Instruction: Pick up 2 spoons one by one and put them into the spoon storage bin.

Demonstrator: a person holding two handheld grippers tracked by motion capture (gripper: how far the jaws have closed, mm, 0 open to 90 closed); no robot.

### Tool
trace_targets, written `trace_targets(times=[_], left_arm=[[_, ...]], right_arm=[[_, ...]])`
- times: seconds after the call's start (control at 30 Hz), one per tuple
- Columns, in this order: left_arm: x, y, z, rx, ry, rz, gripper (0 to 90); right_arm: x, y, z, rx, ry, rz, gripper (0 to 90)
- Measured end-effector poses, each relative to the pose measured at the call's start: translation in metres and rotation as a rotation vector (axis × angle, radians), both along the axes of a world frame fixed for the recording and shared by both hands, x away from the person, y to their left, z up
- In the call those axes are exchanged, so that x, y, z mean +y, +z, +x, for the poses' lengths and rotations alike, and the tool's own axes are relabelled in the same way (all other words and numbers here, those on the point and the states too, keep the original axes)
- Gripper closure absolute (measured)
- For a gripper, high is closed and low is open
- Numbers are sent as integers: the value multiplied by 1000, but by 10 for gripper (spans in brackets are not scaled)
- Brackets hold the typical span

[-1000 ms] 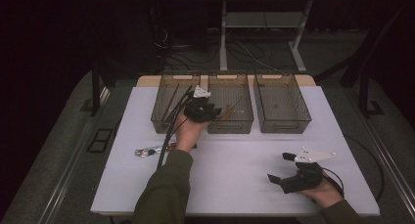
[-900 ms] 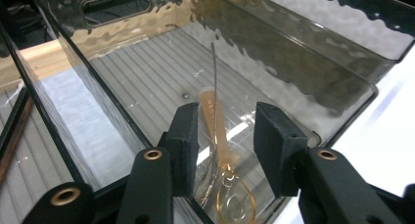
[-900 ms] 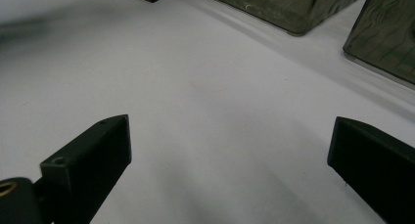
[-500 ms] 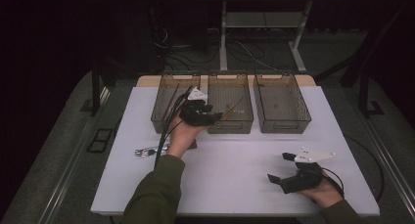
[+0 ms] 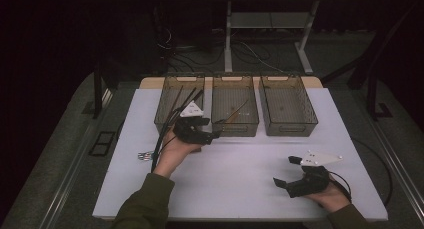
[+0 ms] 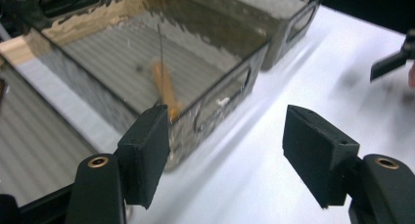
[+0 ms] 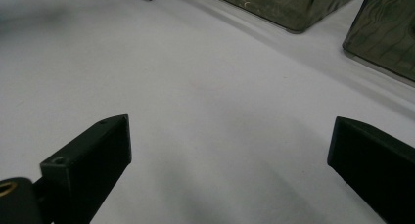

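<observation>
The left tool [image 6: 225,150] hovers empty, jaws apart, just before the middle bin [image 5: 235,106]; the wooden-handled brush [image 6: 165,89] inside lies lengthwise ahead (right tool [image 5: 295,176], also apart, is far).

The room is dim and the surroundings almost black; only the white rectangular table top [image 5: 240,164] is lit from above. The left gripper view is motion-blurred; soft shadows lie below the jaws.
</observation>
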State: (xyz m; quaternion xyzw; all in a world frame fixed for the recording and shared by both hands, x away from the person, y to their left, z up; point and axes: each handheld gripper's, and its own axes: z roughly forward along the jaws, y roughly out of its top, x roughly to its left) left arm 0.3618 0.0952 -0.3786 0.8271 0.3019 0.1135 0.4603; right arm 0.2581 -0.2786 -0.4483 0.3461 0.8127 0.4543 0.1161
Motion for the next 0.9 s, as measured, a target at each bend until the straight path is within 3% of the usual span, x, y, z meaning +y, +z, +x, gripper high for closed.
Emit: trace_targets(times=[0.2,0.3,0.4,0.47,0.57,0.63,0.9], left_arm=[[23,-8,-12,10,16,26,381],[35,-11,-18,9,19,36,483],[48,-14,-22,6,34,75,616],[57,-17,-23,15,45,86,728],[69,-22,-21,28,71,141,841],[77,-26,-19,48,89,153,898],[95,-42,-6,83,164,208,900]], right_arm=[[0,0,0,-2,0,0,22],[0,0,0,-4,-1,1,22],[-1,0,0,-6,-1,1,22],[0,0,0,-7,0,0,22],[0,0,0,-6,-1,-2,22],[0,0,0,-7,-2,-1,22],[0,0,0,-3,-2,-3,22]])
